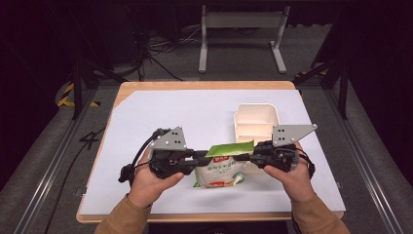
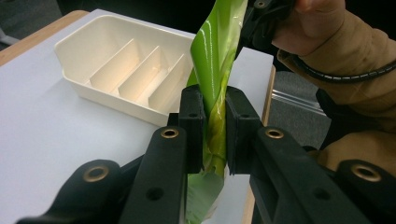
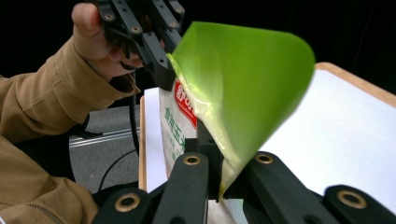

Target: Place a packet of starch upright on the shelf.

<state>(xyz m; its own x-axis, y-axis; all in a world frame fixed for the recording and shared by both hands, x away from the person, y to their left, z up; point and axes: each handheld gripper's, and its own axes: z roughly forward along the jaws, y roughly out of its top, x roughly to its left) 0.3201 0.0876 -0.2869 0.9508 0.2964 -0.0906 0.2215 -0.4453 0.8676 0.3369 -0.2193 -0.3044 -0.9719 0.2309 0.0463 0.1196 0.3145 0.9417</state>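
So I've got the snack bag [image 1: 221,168] hanging between both grippers, lifted just off the white table cover [image 1: 160,114] near the front edge, right in front of the cream divided tray [image 1: 256,122]. The left gripper [image 1: 202,157] is clamped on one end of the green top strip, and in the left gripper view you can see the film bunched and twisted between the pads [image 2: 192,128]. The right gripper [image 1: 249,156] is pinching the opposite end of the same strip; from the right gripper view the green flap [image 3: 243,88] curls over like a sail above the jaws.

My read on handling: this thing is light and totally floppy. The film looks glossy, so I'd guess slippery, and it creases wherever you squeeze it. The body sags below the grip line, which tells me the contents are loose and will shift if I swing it. Probably crushable too, so no grabbing the belly.

Best place to hold is where I've already got it, the flat sealed band at the top, near the corners. That part is doubled film, stiffer than the rest, and nothing inside gets crushed. If the plan is pulling it open, I'd keep both grips deep on the seal so the shiny film doesn't slide out, and pull evenly so it doesn't tear sideways.
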